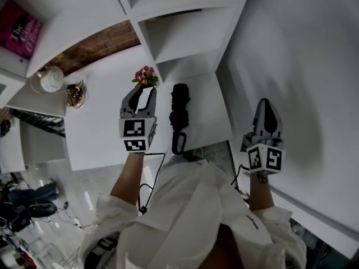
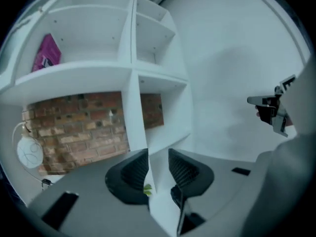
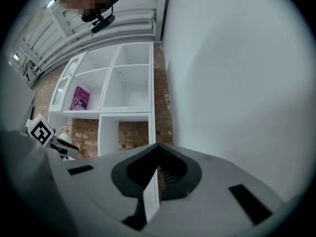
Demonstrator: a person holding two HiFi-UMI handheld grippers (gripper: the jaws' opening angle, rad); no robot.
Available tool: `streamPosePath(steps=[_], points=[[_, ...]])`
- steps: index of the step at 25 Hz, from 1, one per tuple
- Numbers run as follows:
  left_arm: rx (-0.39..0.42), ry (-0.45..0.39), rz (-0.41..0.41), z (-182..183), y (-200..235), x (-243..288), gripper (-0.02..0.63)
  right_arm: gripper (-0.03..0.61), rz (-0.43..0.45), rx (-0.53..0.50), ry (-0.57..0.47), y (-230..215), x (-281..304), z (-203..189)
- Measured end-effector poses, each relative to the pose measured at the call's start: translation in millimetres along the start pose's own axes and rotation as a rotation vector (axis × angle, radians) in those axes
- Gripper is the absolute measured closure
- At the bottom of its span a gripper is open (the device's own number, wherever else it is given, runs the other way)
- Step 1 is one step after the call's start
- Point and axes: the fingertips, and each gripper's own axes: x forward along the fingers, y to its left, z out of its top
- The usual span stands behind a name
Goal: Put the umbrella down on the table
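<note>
The black folded umbrella (image 1: 179,114) lies on the white table (image 1: 101,133), with its strap loop toward the table's near edge. My left gripper (image 1: 142,94) hovers just left of the umbrella and apart from it. In the left gripper view, my left gripper (image 2: 158,169) has a narrow gap between the jaws and holds nothing. My right gripper (image 1: 265,102) is held up at the right, in front of the white wall and well clear of the umbrella. In its own view, my right gripper (image 3: 157,154) has its jaws together and nothing in them.
A small pot of pink flowers (image 1: 145,76) stands at the back of the table beside the white shelf unit (image 1: 185,27). A pink book (image 1: 19,29) leans in an upper compartment. A round white object (image 1: 49,78) and a gold-coloured item (image 1: 76,94) sit at the table's left.
</note>
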Motion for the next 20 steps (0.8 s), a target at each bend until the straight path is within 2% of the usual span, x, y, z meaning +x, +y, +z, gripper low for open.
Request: streamPosePath(steps=[4, 6, 9, 11, 15, 20], points=[[-0.036, -0.187, 0.123, 46, 32, -46, 0.539, 0.56, -0.016, -0.041, -0.053, -11, -7, 35], [-0.049, -0.283, 0.161, 64, 45, -69, 0.554, 0.56, -0.032, -0.055, -0.075, -15, -14, 48], [-0.062, -0.435, 0.186, 89, 58, -97, 0.558, 0.56, -0.051, -0.054, -0.101, -23, -21, 59], [-0.079, -0.499, 0.177, 100, 64, -109, 0.558, 0.56, -0.062, -0.058, -0.111, -27, -25, 64], [-0.098, -0.553, 0.126, 113, 67, -121, 0.558, 0.56, -0.096, -0.072, -0.125, -39, -32, 70], [-0.083, -0.537, 0.111, 113, 67, -120, 0.558, 0.56, -0.14, -0.079, -0.128, -53, -42, 71]])
